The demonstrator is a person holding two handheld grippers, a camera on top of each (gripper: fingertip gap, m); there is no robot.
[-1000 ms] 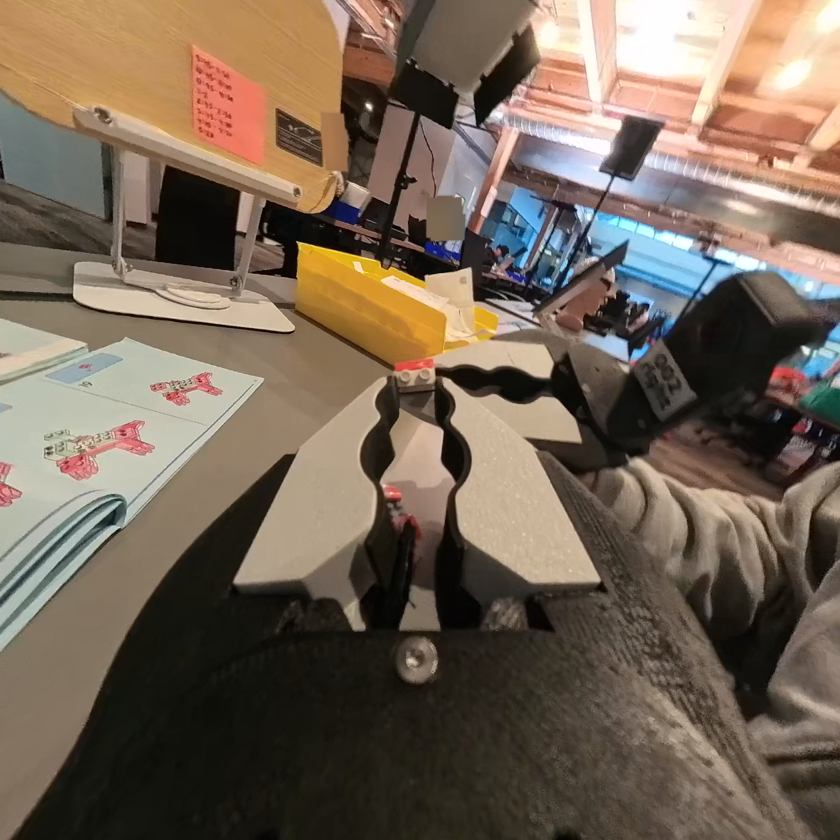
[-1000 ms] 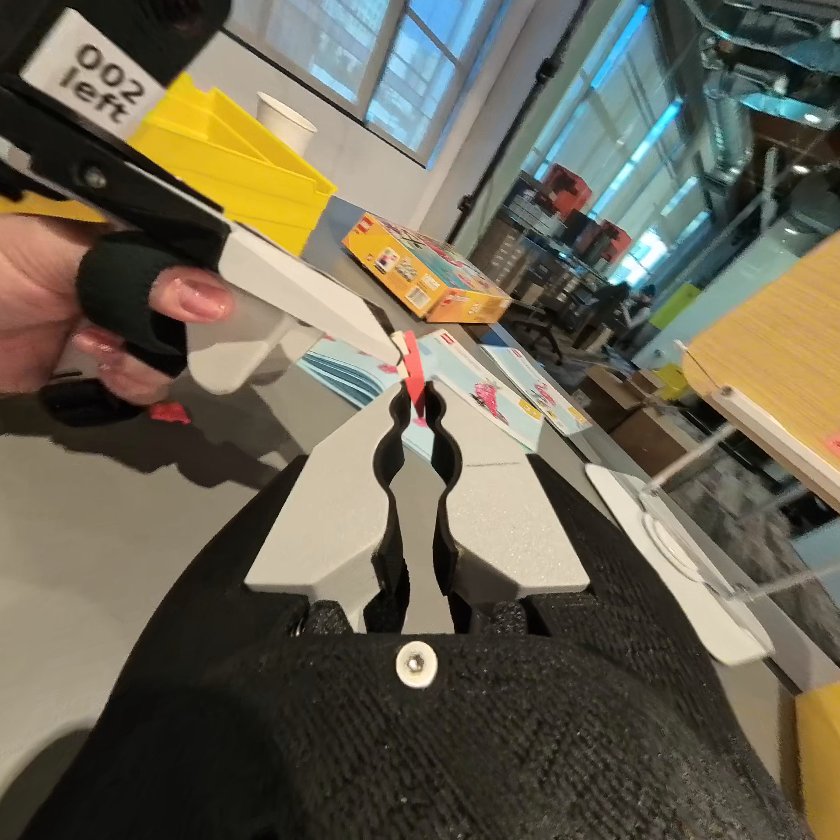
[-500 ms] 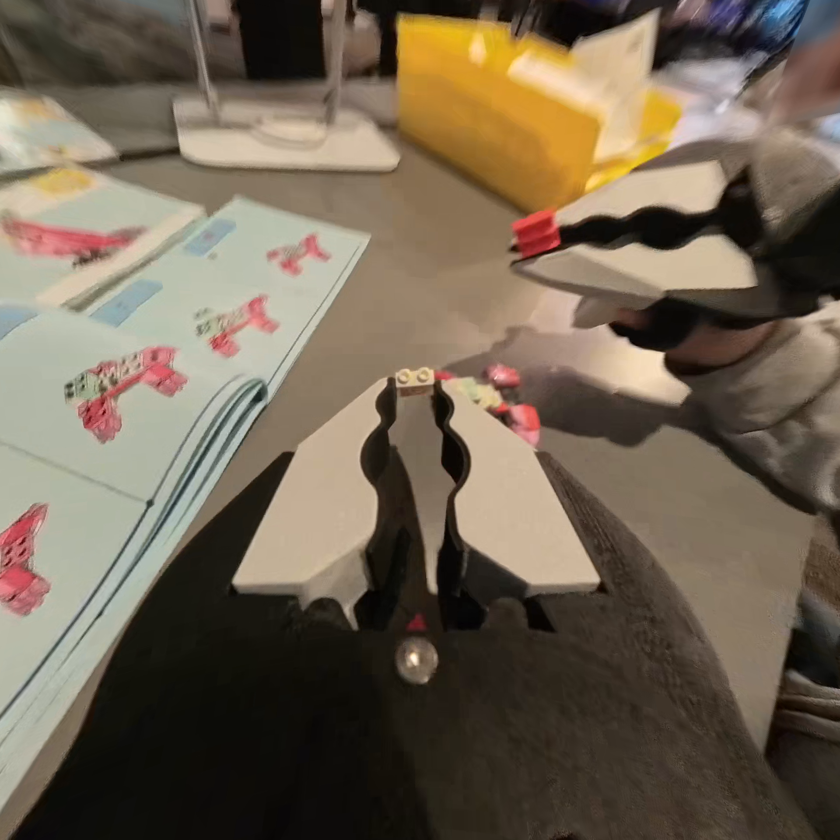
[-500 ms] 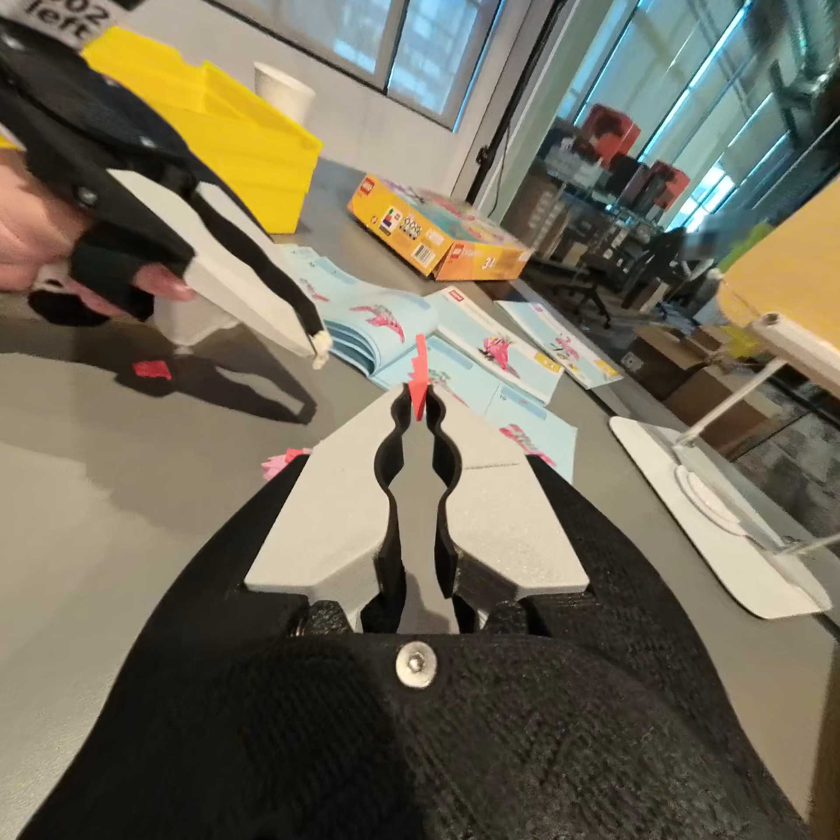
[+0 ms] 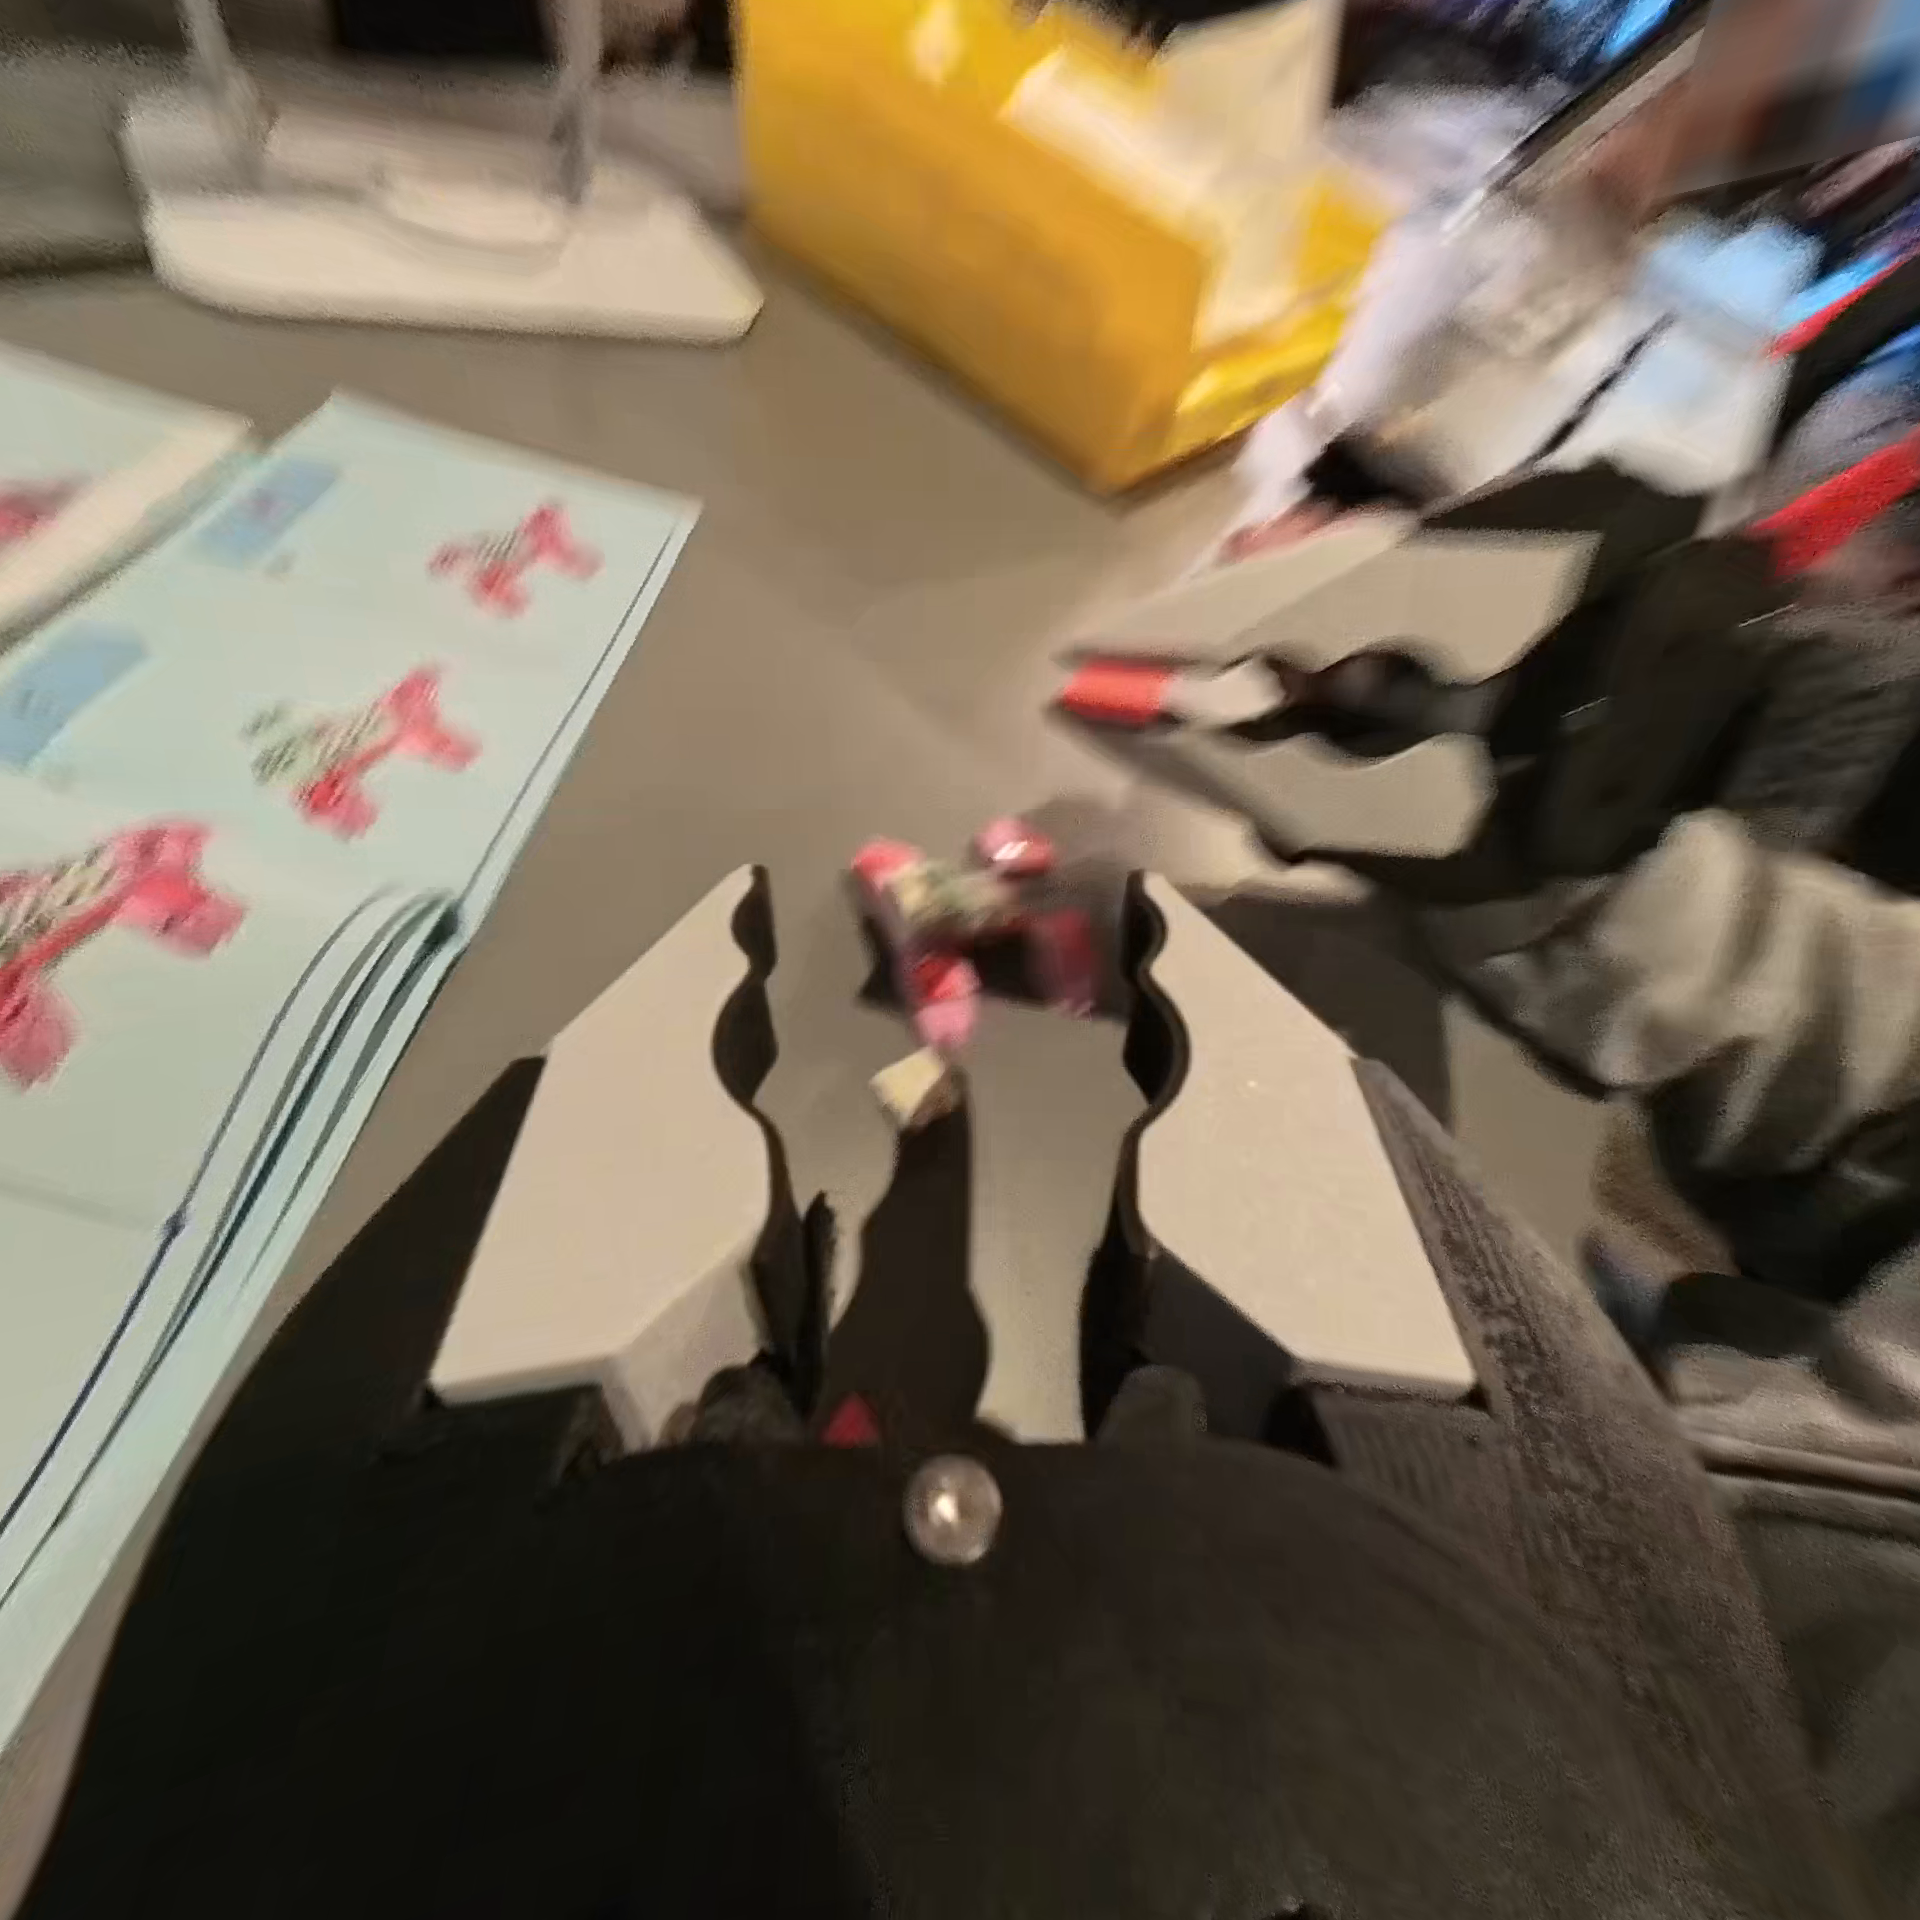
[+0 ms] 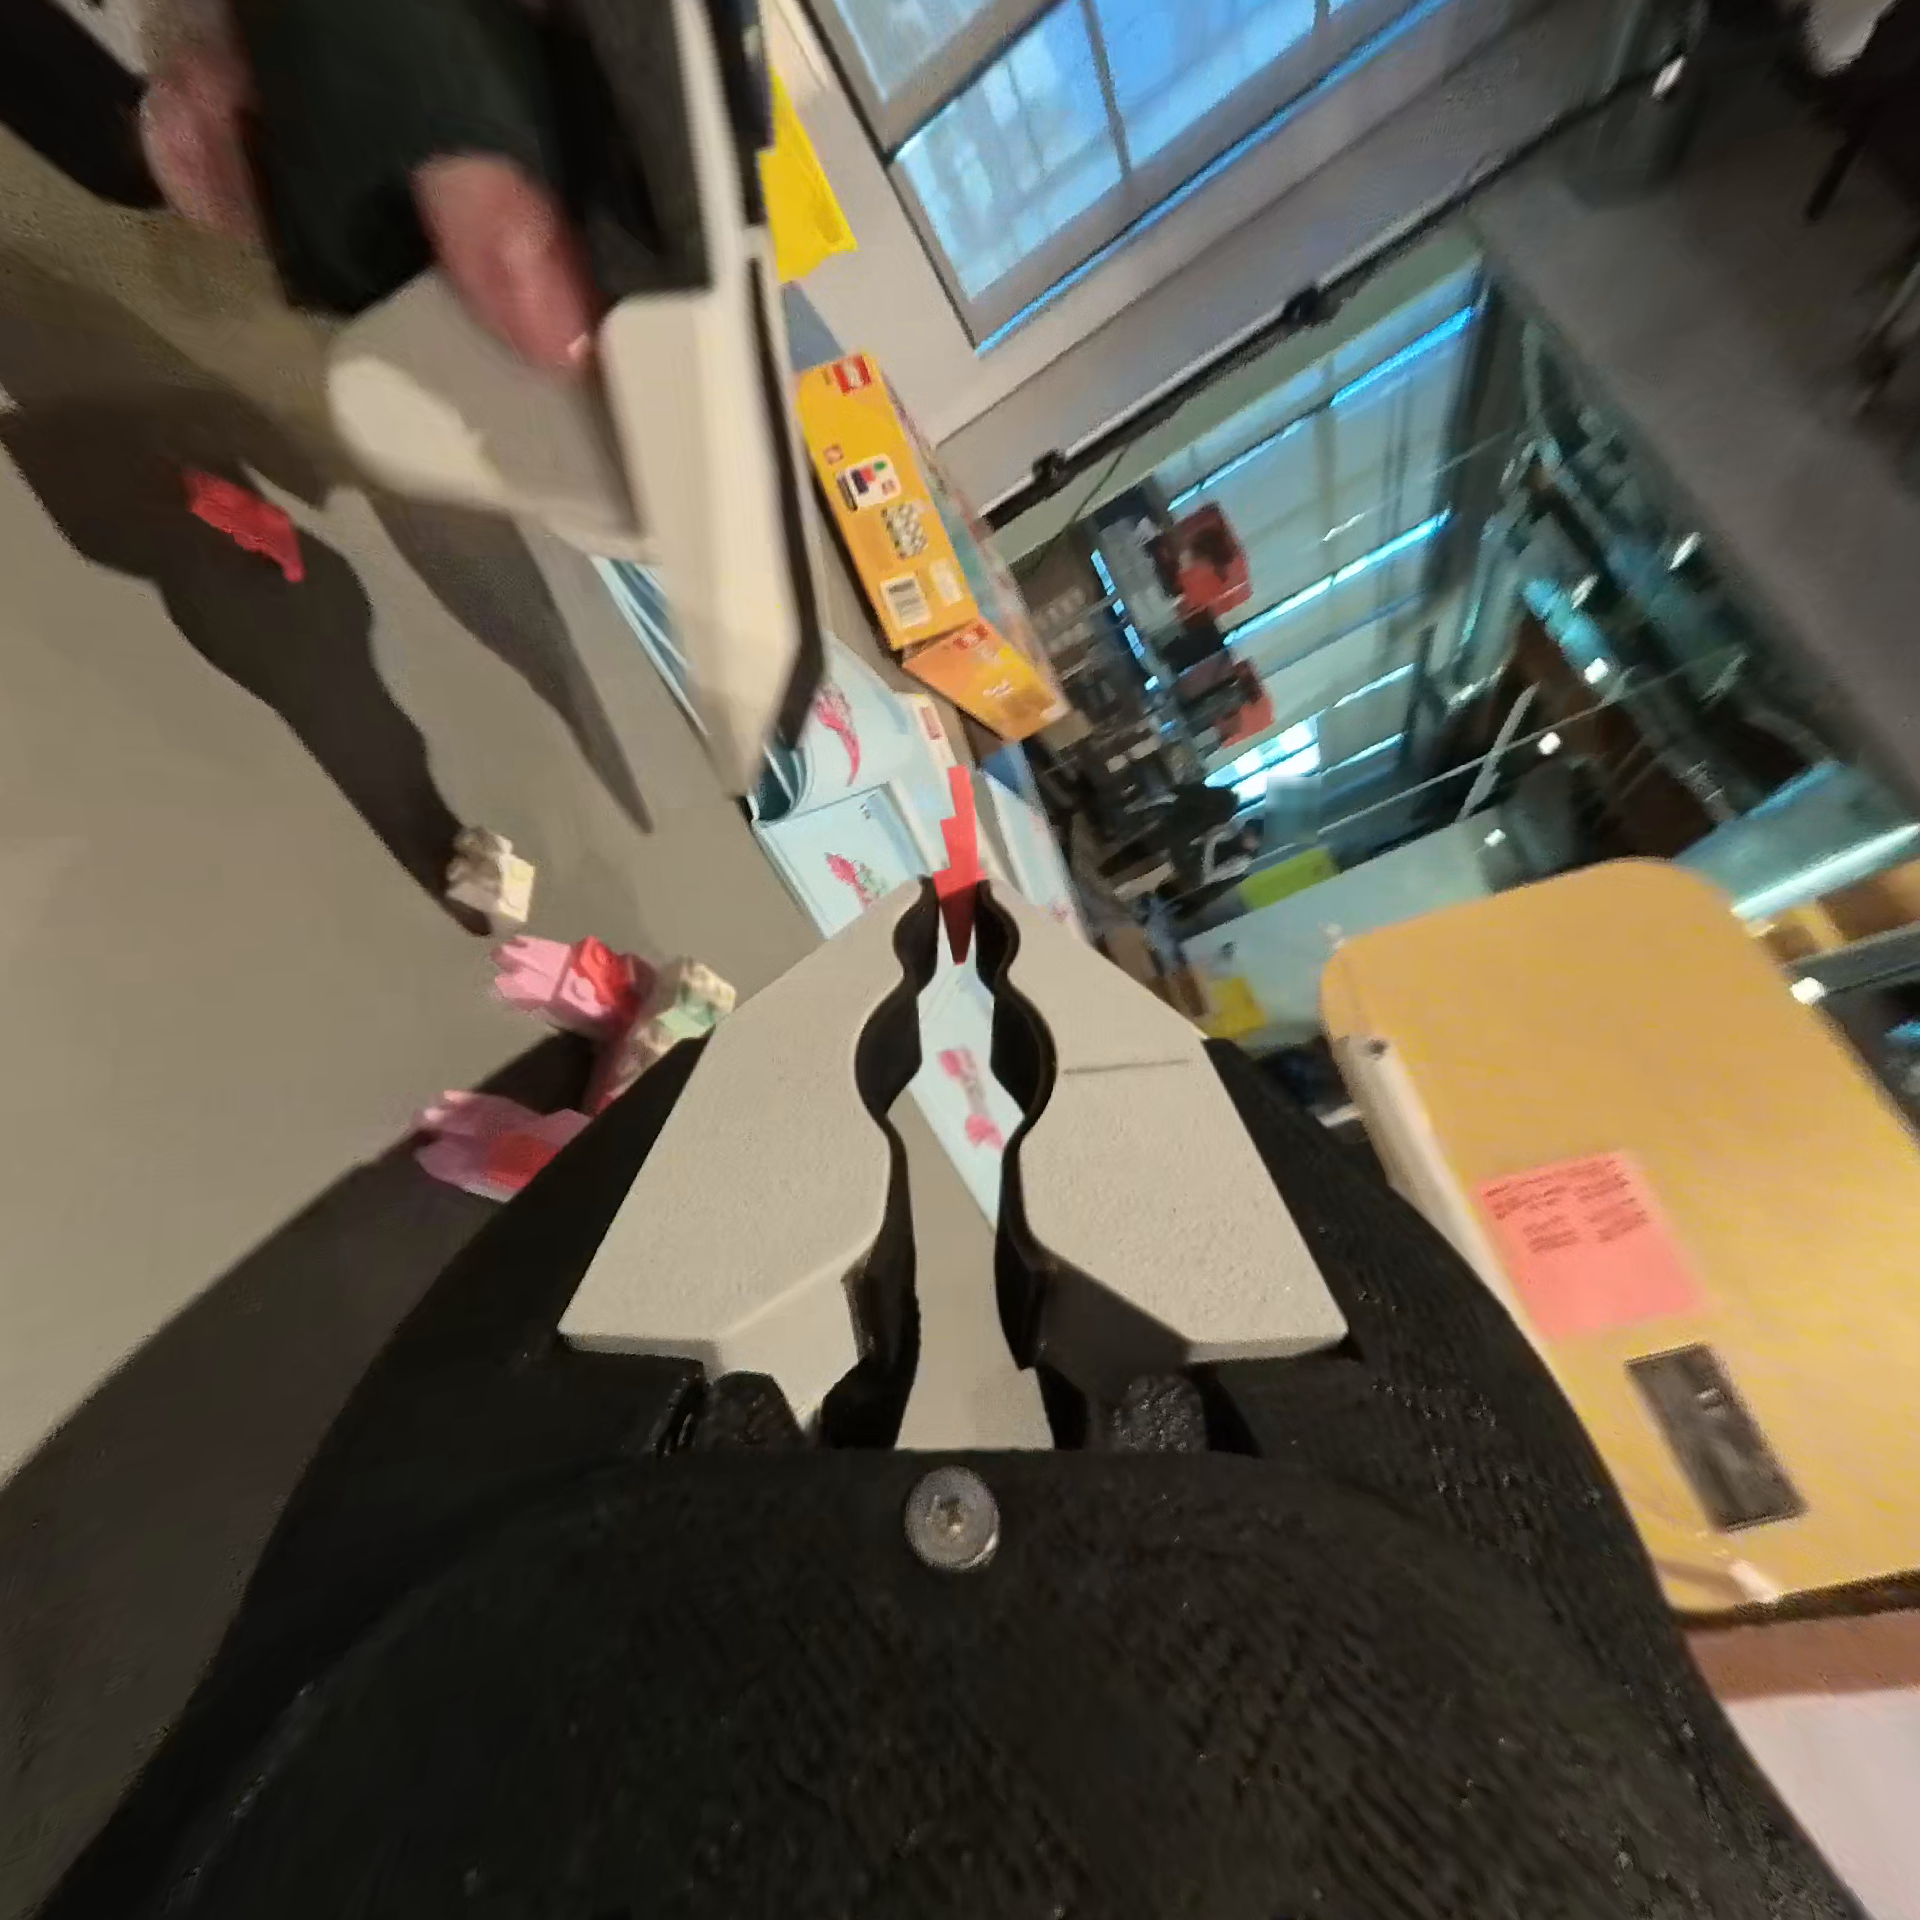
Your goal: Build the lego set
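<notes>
White brick (image 5: 914,1093) dropped to worktop (image 5: 831,540) beside pink build (image 5: 966,925) | our left gripper (image 5: 945,894) fingers now spread, empty | right gripper (image 6: 956,914) pinches red plate (image 6: 958,862) | joining undone, we judge.

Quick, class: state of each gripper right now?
Left gripper: open, empty; small white brick lies loose below it.
Right gripper: shut on red piece.

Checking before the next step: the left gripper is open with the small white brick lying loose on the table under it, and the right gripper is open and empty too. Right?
Not quite. The right gripper is shut on a red piece, as the right wrist view shows. The rest holds: the left gripper is open and the small white brick lies loose on the table.
</notes>
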